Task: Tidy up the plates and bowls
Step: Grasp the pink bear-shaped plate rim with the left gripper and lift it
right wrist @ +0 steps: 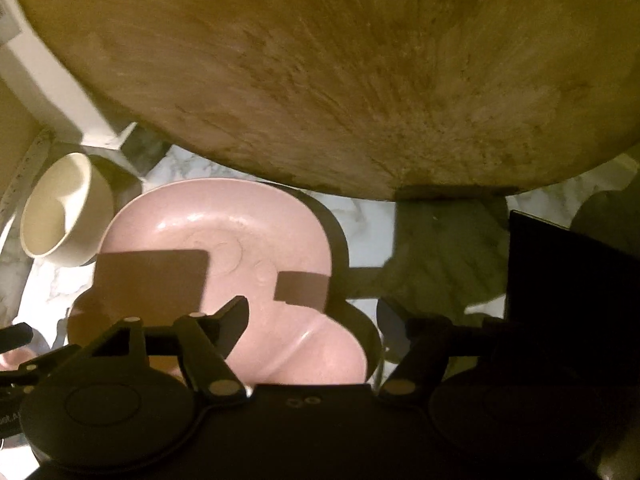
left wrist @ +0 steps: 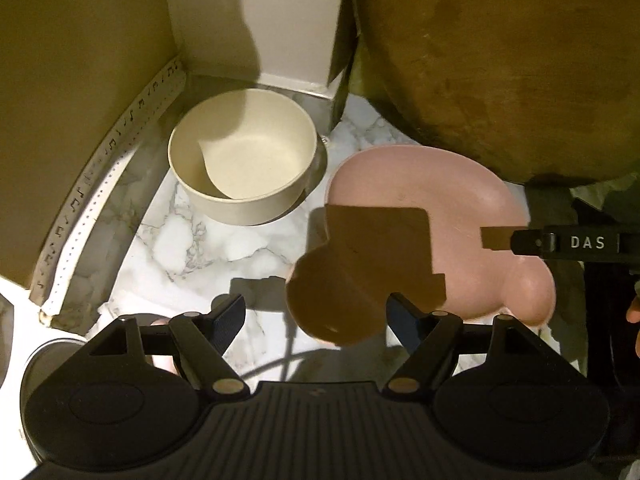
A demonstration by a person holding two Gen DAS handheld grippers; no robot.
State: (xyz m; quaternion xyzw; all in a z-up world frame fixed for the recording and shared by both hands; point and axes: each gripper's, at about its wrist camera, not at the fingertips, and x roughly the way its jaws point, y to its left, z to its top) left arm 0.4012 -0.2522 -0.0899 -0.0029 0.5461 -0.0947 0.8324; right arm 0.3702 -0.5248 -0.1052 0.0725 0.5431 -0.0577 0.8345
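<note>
A pink plate (left wrist: 400,184) shaped like a mouse head with two round ears lies flat on the marble counter (left wrist: 200,248). A cream bowl (left wrist: 244,160) stands upright just left of it, apart from it. My left gripper (left wrist: 316,320) hovers open over the plate's near left ear, its pads touching nothing. From the right, a finger (left wrist: 496,238) of the right gripper reaches over the plate. In the right wrist view the right gripper (right wrist: 312,316) is open above the pink plate (right wrist: 200,216), straddling its right ear, with the cream bowl (right wrist: 60,208) at far left.
A large round wooden board (left wrist: 500,60) leans upright close behind the plate and fills the right wrist view as the wooden board (right wrist: 320,72). A white post (left wrist: 280,20) and a tan wall (left wrist: 80,100) with a note-patterned strip (left wrist: 120,152) close in the corner behind the bowl.
</note>
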